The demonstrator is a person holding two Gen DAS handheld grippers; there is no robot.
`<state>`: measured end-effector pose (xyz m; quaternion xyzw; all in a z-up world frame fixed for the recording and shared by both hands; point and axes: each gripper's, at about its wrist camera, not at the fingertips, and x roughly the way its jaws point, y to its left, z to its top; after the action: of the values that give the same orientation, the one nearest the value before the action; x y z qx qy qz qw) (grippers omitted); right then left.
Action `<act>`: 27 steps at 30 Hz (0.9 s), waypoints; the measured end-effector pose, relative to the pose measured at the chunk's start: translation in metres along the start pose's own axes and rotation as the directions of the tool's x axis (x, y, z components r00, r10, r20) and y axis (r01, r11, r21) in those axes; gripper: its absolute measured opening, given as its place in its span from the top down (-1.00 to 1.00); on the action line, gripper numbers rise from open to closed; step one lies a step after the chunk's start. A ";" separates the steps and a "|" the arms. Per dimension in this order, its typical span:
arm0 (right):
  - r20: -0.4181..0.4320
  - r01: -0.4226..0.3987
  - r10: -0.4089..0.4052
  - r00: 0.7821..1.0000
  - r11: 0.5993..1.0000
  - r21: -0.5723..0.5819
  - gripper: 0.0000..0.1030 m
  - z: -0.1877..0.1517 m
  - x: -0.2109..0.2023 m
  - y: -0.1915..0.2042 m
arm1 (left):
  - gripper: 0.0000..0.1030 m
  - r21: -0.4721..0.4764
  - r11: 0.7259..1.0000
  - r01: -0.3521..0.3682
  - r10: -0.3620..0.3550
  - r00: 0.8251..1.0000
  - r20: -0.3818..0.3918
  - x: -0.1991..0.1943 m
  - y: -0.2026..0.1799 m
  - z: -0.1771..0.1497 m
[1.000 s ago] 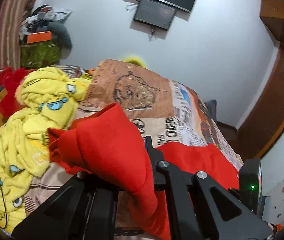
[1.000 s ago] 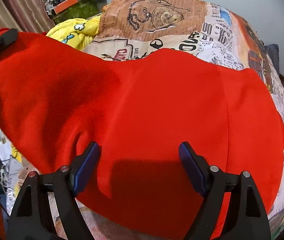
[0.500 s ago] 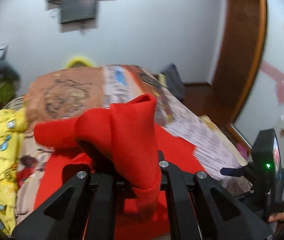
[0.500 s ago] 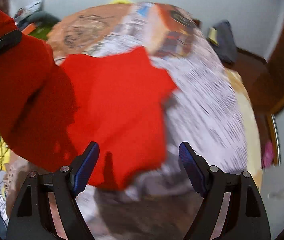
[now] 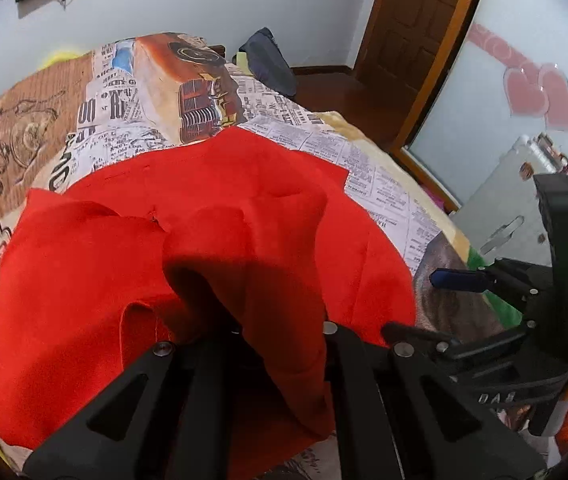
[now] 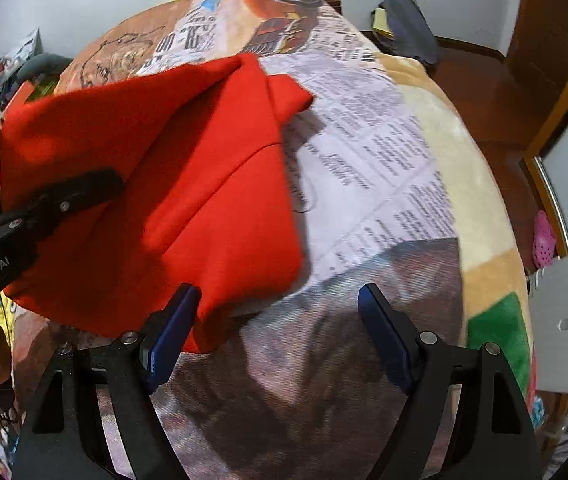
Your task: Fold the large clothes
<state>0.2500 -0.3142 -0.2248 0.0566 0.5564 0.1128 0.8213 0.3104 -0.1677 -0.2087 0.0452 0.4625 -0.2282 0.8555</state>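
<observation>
The red garment point(image 5: 212, 216) lies spread on the bed's newspaper-print blanket point(image 6: 367, 148), one fold of it pinched in the clenched left hand-held gripper point(image 5: 280, 332). The right hand-held gripper point(image 6: 272, 332) hangs released just beside its near corner, holding nothing. To fold well, lay the lifted flap flat across the body — edges aligned, wrinkles smoothed — before letting go.

Both views bright, even indoor light from above; no lamp in frame. Strong fisheye: room edges bow, corners go black w/ vignette. Left wrist view mostly sharp; deep shadow pools in the fold of the red garment point(image 5: 212, 240) just ahead of the camera. Frosted glass panel point(image 5: 523, 80) at right looks pale, washed out, mild glare. Right wrist view softer: print on the bedspread point(image 6: 371, 152) smeared, motion blur esp. lower centre; garment casts a short dark shadow onto it. Reds saturated, near clipping.
</observation>
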 end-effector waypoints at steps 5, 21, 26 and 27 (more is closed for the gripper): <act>0.005 0.018 -0.018 1.000 1.000 -0.017 -0.59 -0.006 0.004 0.003 | 0.93 0.023 1.000 0.001 -0.004 0.993 0.114 -0.033 -0.017 0.022; -0.004 0.039 -0.039 0.999 0.999 -0.028 -0.54 -0.030 -0.025 -0.011 | 0.45 0.048 0.992 0.120 -0.115 0.989 -0.095 0.010 -0.031 -0.006; 0.044 0.032 -0.034 0.998 0.998 0.050 -0.54 -0.028 -0.047 -0.029 | -0.28 0.104 0.986 0.133 -0.129 0.991 -0.045 -0.025 -0.045 -0.013; 0.062 0.025 -0.029 0.998 0.998 0.060 -0.54 -0.027 -0.054 -0.030 | -0.32 0.117 0.986 0.116 -0.113 0.993 -0.034 -0.032 -0.047 -0.015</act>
<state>0.2091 -0.3580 -0.1927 0.0767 0.5341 0.0834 0.8378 0.2635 -0.1938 -0.1846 0.0724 0.4616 -0.3033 0.8305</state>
